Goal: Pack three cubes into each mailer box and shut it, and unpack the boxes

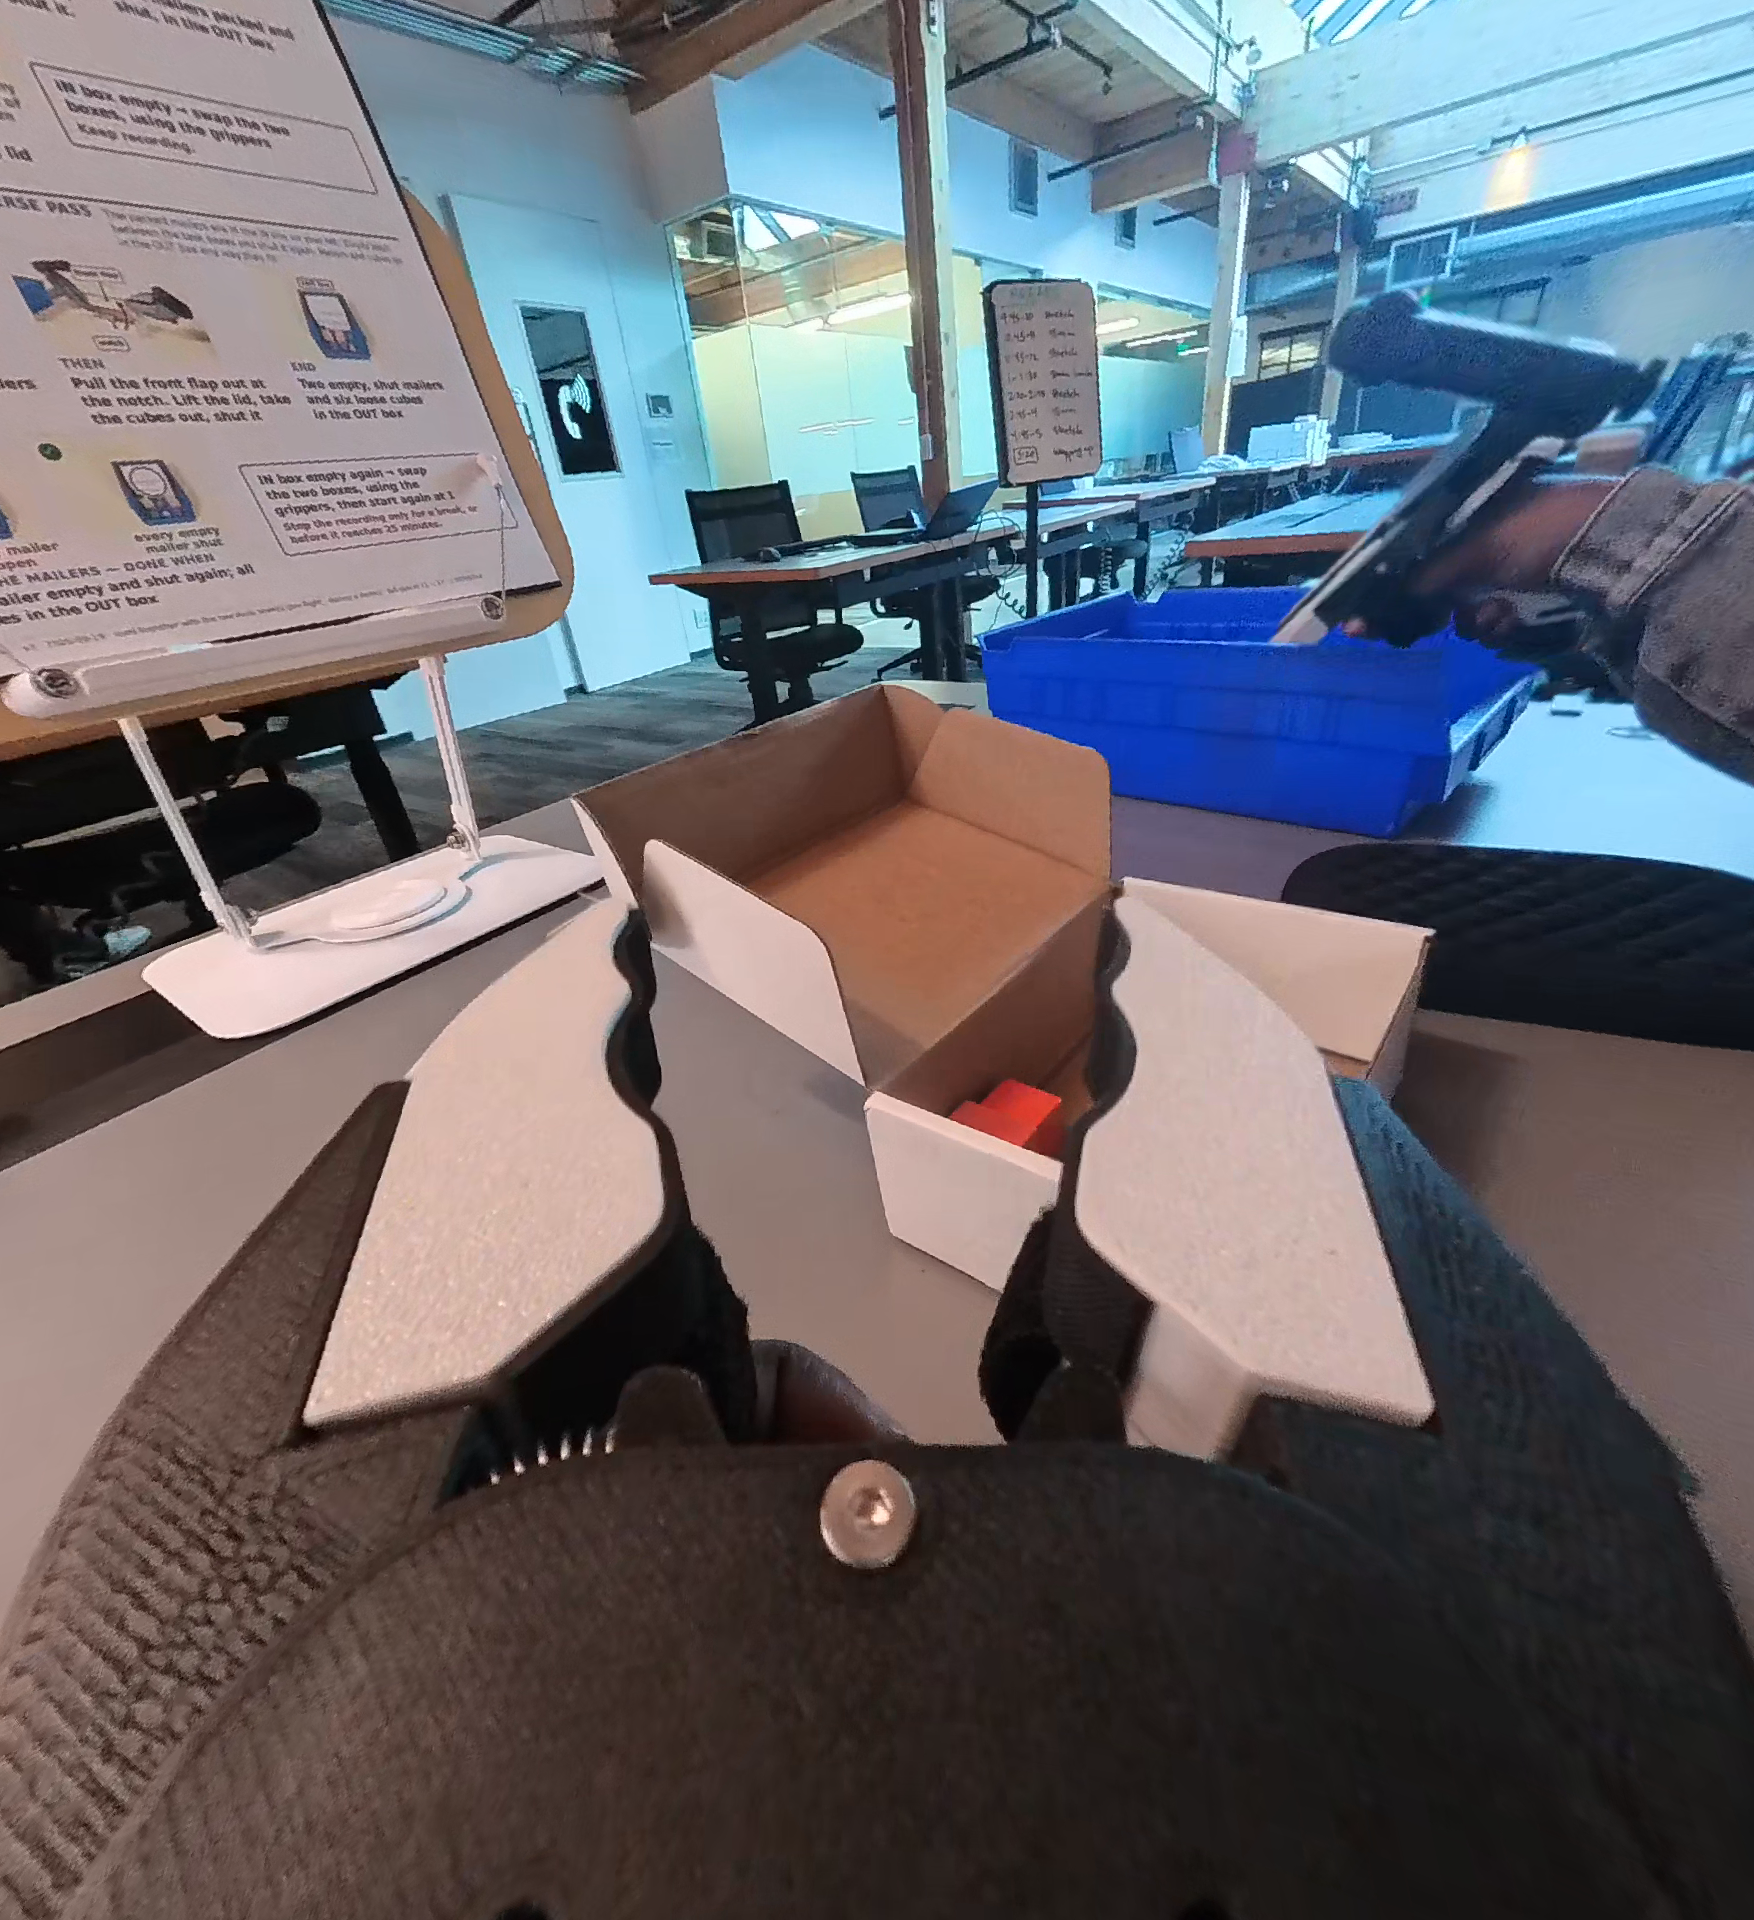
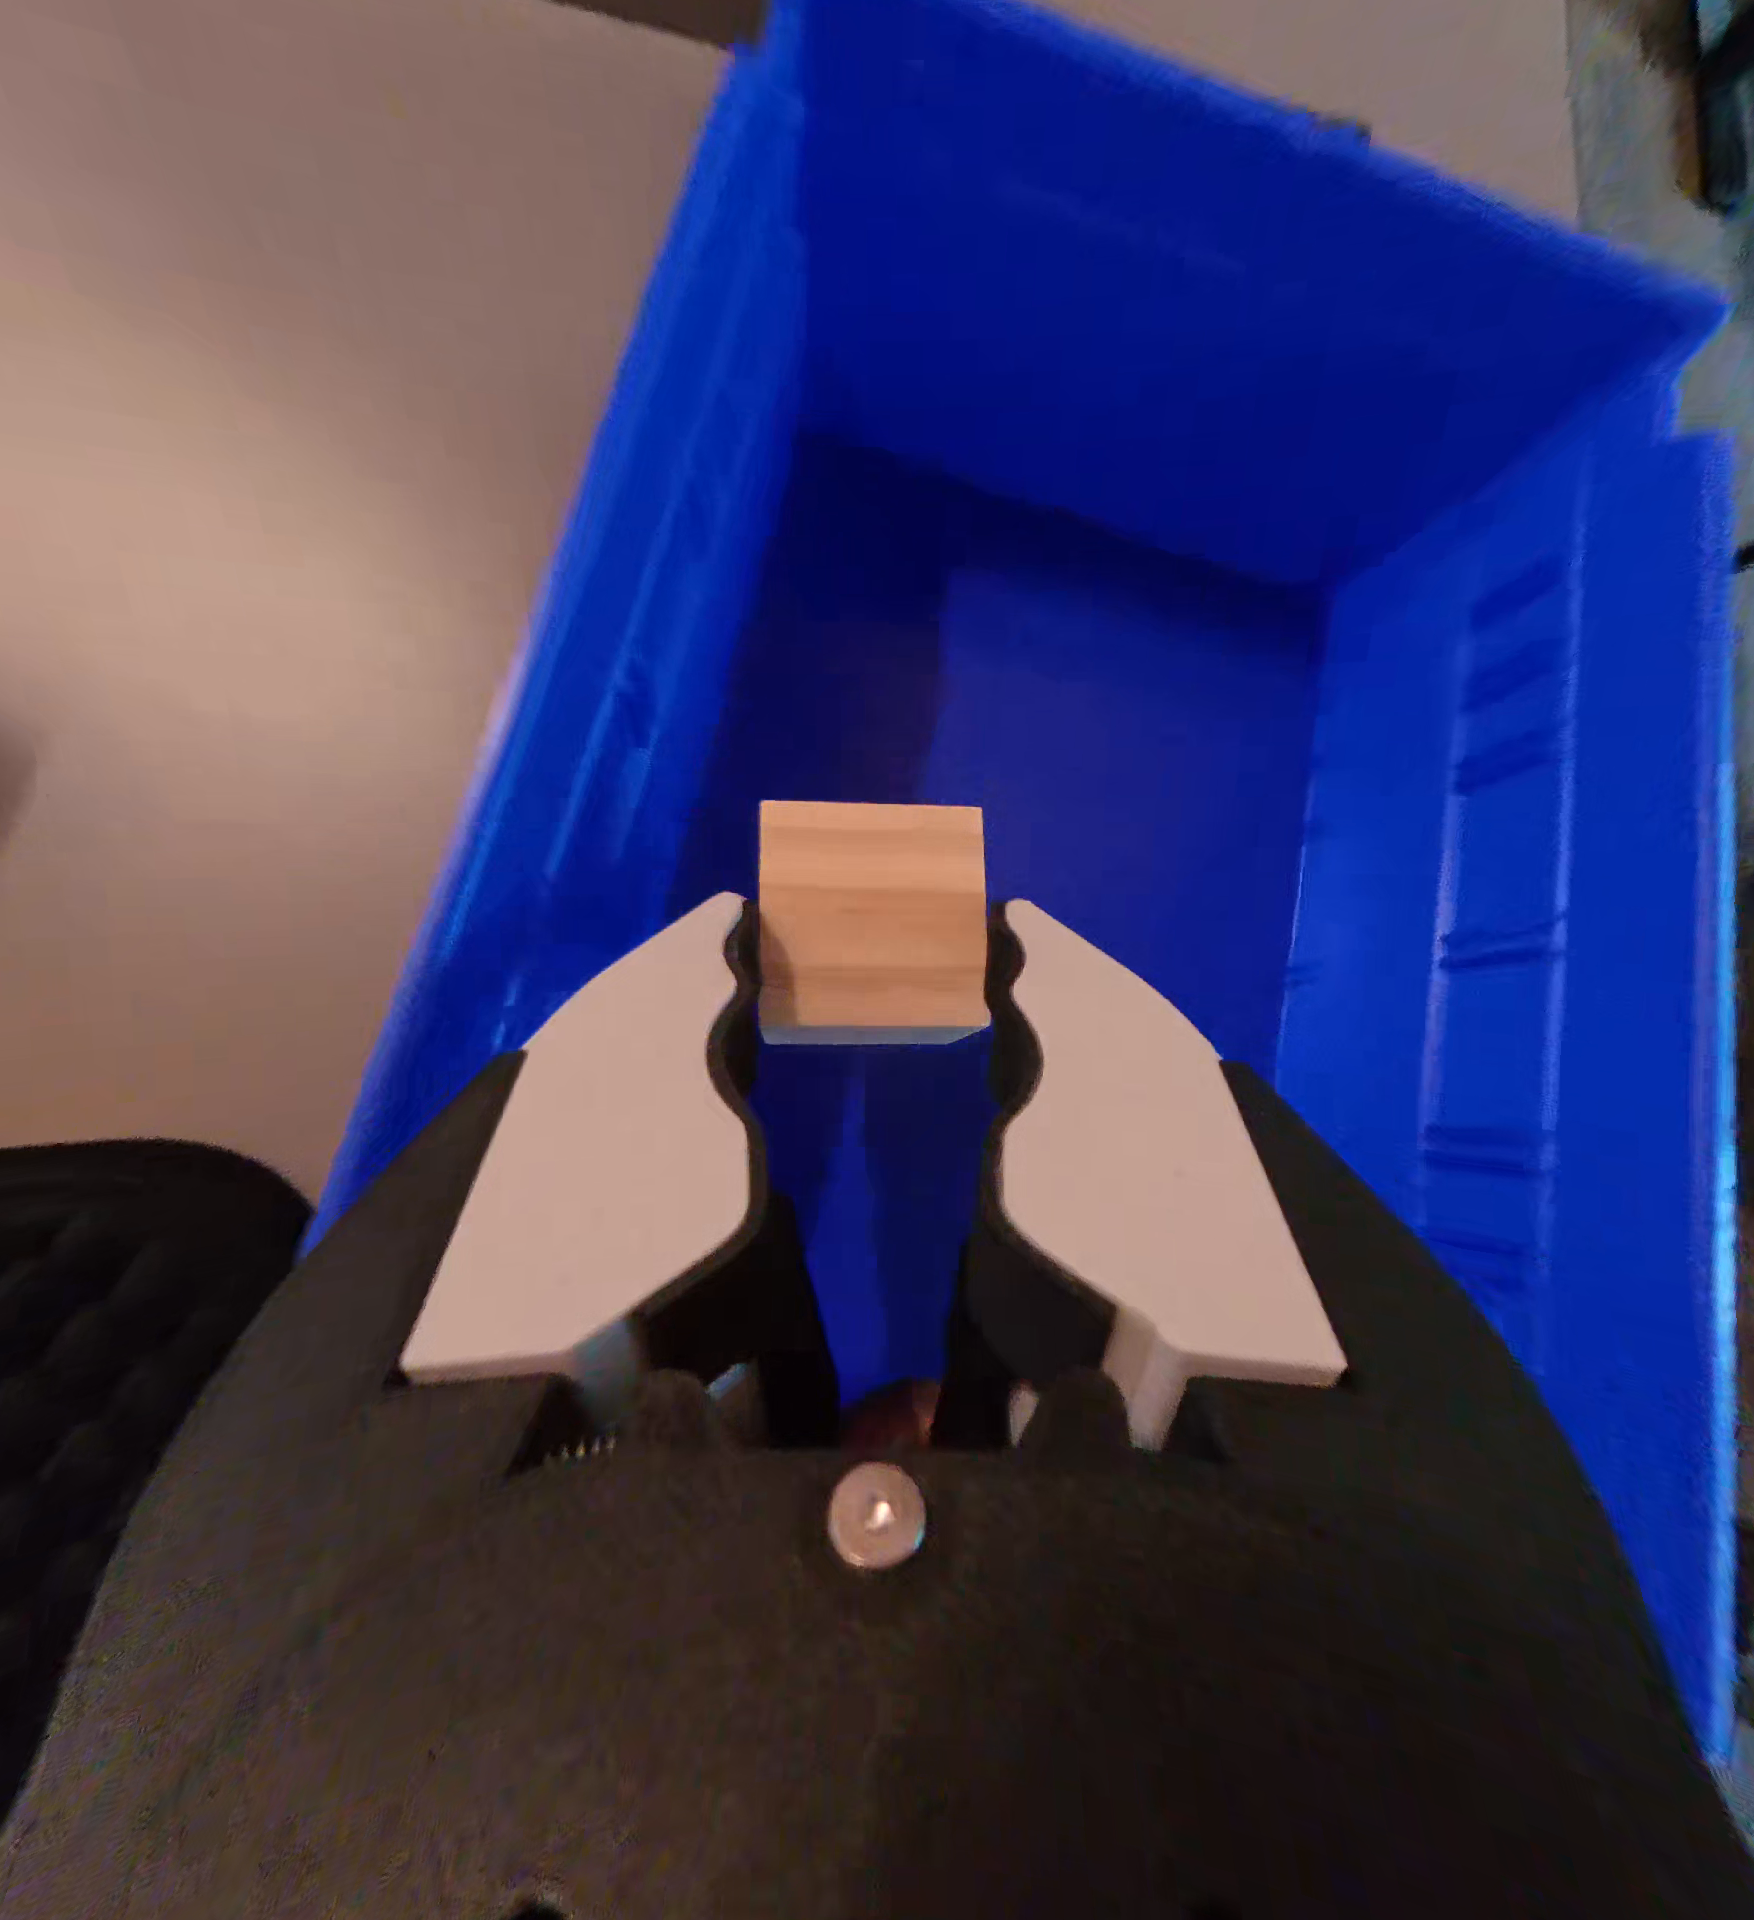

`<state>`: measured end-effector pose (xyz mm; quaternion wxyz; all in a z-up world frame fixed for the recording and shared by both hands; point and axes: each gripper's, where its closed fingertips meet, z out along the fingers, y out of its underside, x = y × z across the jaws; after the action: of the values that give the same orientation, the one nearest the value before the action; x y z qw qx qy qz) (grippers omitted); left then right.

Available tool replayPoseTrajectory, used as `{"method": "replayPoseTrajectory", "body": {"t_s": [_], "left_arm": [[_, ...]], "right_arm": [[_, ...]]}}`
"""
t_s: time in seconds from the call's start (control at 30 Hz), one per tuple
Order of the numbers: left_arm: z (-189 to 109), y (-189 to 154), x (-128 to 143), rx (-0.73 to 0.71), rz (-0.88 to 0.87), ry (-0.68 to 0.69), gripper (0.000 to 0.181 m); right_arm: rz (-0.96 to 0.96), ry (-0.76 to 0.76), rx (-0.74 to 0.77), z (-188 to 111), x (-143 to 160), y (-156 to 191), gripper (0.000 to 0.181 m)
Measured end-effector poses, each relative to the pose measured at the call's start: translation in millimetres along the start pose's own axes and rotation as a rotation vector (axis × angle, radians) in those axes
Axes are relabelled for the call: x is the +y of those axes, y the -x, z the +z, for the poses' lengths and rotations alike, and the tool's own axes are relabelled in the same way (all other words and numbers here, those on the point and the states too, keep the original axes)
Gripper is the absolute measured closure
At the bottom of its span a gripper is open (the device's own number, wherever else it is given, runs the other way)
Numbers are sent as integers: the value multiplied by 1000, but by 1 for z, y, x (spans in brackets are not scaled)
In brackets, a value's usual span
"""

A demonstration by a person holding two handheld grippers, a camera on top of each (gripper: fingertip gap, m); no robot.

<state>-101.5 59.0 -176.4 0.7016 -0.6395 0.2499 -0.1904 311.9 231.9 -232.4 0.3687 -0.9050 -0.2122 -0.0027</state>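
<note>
Right tongs [image 2: 873,961] pinch a wooden cube [image 2: 871,920] over the blue bin [image 2: 1475,727], which looks bare inside; I judge unpacking, so I'd lower before letting go; smooth grain, crisp edges. Left tongs [image 1: 878,1023] gape empty at the open mailer box [image 1: 748,940], matte cardboard at 12 o'clock on the desk [image 1: 177,1195]; red cube [image 1: 1013,1110] inside.

Light: bright daylight from high windows, cool bluish cast.
Blur: right gripper [image 1: 1372,582] smeared by motion; blue bin [image 2: 1112,416] edges soft.
Distortion: strong fisheye bending at edges.
</note>
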Motion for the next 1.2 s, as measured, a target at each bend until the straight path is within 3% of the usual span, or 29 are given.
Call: {"method": "replayPoseTrajectory", "body": {"t_s": [0.3, 0.57, 0.7, 0.8, 0.87, 0.93, 1.03, 1.2], "left_arm": [[0, -1, 0, -12, 37, 7, 101], [0, -2, 1, -14, 61, 12, 101], [-1, 2, -3, -37, 42, -9, 101], [-3, 8, -6, -65, 24, -34, 101], [-5, 10, -8, -74, 15, -47, 101], [-5, 10, -10, -75, 11, -59, 101], [-6, 11, -11, -82, 15, -65, 101], [-5, 9, -11, -80, 25, -59, 101]], "right_arm": [[106, 42, 63, 27, 21, -6, 139], [110, 77, 71, 33, 30, 1, 139], [142, -82, 116, 13, 5, -8, 111], [180, -411, 93, -34, -44, -2, 103], [147, -636, 55, -71, -76, 16, 99], [-17, -775, 24, -98, -99, 50, 96], [-214, -809, -85, -112, -115, 115, 91], [-487, -771, -560, -121, -109, 247, 81]]}}
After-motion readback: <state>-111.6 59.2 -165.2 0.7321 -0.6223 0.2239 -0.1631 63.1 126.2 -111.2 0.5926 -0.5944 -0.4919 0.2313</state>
